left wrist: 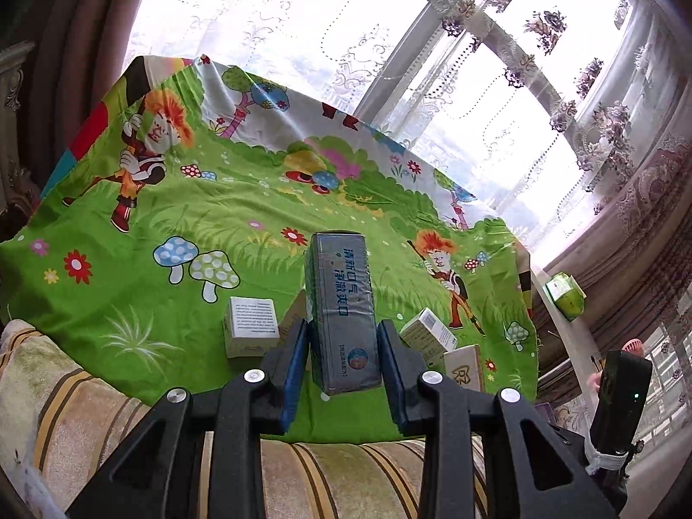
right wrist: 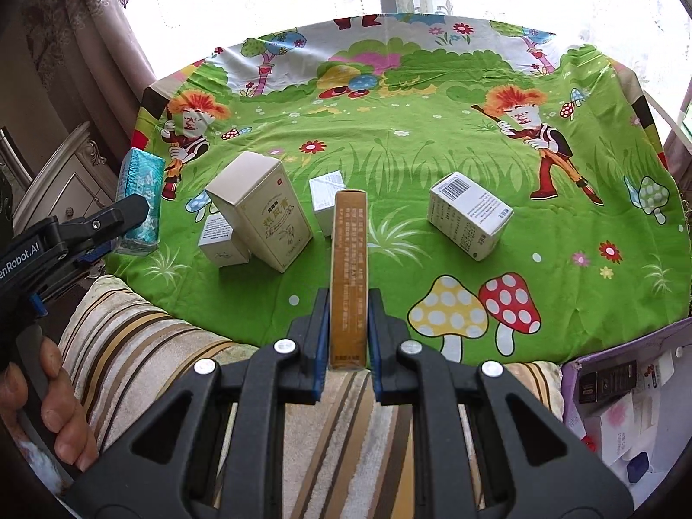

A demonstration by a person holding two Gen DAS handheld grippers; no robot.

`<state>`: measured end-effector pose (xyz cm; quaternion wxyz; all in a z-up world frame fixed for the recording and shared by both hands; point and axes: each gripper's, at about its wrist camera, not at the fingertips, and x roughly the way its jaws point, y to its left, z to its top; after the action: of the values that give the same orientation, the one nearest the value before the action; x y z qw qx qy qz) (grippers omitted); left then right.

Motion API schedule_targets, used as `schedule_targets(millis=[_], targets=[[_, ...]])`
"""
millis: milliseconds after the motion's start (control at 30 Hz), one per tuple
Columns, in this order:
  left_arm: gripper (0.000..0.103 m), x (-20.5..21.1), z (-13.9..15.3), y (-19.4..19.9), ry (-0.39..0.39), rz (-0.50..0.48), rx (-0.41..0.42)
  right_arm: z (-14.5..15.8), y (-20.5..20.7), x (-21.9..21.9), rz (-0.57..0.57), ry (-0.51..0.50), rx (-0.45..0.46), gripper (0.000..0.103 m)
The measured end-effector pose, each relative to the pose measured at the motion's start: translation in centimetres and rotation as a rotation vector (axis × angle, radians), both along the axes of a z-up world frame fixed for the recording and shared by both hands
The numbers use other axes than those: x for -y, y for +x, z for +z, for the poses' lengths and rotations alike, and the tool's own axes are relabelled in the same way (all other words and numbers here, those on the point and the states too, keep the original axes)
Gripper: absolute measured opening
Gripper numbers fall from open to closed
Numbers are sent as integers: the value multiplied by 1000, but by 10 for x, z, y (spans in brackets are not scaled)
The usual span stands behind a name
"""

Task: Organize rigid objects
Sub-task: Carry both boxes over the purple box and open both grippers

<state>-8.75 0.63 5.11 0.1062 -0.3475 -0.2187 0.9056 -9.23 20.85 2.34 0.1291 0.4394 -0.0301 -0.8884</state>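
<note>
A bright window with lace curtains stands behind the surface, which is draped in a green cartoon cloth point(right wrist: 389, 164) printed with mushrooms and flowers. My right tongs point(right wrist: 346, 324) are clamped narrow on the long sides of a slim brown box point(right wrist: 348, 277), which sticks out ahead of them, lifted above the cloth's near edge. My left tongs point(left wrist: 341, 346) hold a silvery blue box point(left wrist: 341, 302) across its width, also raised off the cloth; in the right wrist view that same box point(right wrist: 140, 203) shows as teal at the left edge. Both look like light cardboard cartons, stiff enough to keep their shape but likely to dent under a hard squeeze, and their glossy faces may slip, so I judge the flat long sides near the middle the best hold. Left on the cloth I count four boxes: a tall beige box point(right wrist: 259, 216) leaning over a small white box point(right wrist: 222, 240), a second small white box point(right wrist: 326, 199) just behind my brown one, and a white barcode box point(right wrist: 469, 214) lying well apart to the right. At the lower right a purple bin point(right wrist: 575, 380) holds several more small packages, too jumbled to count.
</note>
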Motion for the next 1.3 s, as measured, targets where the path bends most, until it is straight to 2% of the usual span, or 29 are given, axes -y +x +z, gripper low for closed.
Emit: schedule_targets(millis=[133,300,667,1033,1300], targets=[[34,-29,6,6,-13,-74,0,5,17,-26,-26,-34,-17,19],[34,-68,-1,13,-25,-172,30,6,42,-59,-71,-9,-35,19],[34,-160,-10,28,-52,-441,88,4,91,-164,-288,19,-40,19],[34,-248,-20,57,-92,-751,148,-13,137,-259,-488,45,7,19],[34,-306,-34,77,-144,-946,214,-25,160,-301,-587,62,35,19]])
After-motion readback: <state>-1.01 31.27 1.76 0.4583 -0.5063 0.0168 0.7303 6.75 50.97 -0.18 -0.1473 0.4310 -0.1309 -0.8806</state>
